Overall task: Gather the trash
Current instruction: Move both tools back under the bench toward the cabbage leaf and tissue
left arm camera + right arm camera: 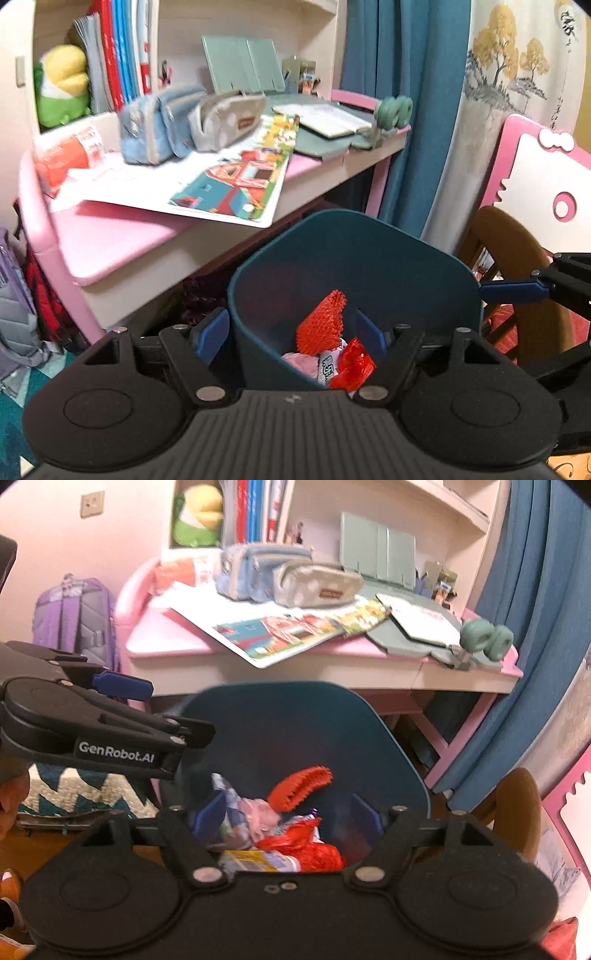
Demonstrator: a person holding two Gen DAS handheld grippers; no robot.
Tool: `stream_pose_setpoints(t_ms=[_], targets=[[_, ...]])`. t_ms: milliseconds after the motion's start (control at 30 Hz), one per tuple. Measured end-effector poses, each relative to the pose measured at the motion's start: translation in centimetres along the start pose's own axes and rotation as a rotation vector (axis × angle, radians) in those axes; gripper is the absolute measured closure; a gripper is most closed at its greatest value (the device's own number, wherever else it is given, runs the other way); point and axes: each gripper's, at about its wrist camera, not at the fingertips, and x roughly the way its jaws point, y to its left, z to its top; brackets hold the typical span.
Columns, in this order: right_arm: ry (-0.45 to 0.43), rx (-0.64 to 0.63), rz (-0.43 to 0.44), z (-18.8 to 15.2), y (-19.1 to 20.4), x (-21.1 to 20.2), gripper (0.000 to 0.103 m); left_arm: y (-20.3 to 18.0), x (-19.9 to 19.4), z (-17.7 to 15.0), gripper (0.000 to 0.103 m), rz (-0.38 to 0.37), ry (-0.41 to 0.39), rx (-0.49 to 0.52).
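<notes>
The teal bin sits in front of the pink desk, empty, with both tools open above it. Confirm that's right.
Not empty. The right wrist view shows the teal bin holding a red spiky piece and crumpled wrappers. Otherwise right: pink desk behind, left tool and right tool open.

The bin (354,258) looks like smooth, matt teal plastic. Inside it lie a red spiky rubbery piece (320,321) and glossy crinkled wrappers (306,849). Behind the bin, the desk (110,236) has a smooth pink laminate top, bearing soft cloth pencil cases (166,122).

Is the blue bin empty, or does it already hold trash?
It holds trash. The blue bin has a red spiky piece, crumpled wrappers and a yellow packet inside.
</notes>
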Motion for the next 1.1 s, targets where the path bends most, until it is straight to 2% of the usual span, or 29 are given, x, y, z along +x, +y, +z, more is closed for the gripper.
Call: stream_pose_setpoints(t_ms=[267, 367, 467, 600, 767, 900, 1100], targets=[[-0.060, -0.007, 0.029, 0.2, 3.9, -4.0, 0.023, 2.2, -7.0, -1.8, 0.028, -0.006, -0.064, -0.002], [-0.084, -0.018, 0.059, 0.2, 5.8, -5.3, 0.020, 3.2, -9.5, -2.8, 0.022, -0.010, -0.078, -0.007], [-0.102, -0.028, 0.088, 0.1, 7.7, -6.1, 0.018, 4.3, -12.0, -3.9, 0.022, -0.015, -0.101, 0.002], [-0.119, -0.040, 0.138, -0.1, 10.8, -6.7, 0.013, 6.1, -14.8, -5.6, 0.020, 0.019, -0.121, 0.010], [-0.127, -0.074, 0.208, -0.4, 15.4, -6.3, 0.009, 9.6, -17.5, -8.0, 0.018, 0.062, -0.141, -0.028], [-0.124, -0.096, 0.267, -0.7, 19.2, -5.0, 0.004, 12.9, -19.2, -10.5, 0.005, 0.119, -0.159, -0.064], [-0.103, -0.105, 0.362, -2.0, 25.4, -1.7, 0.002, 18.7, -20.7, -14.6, 0.004, 0.192, -0.171, -0.129]])
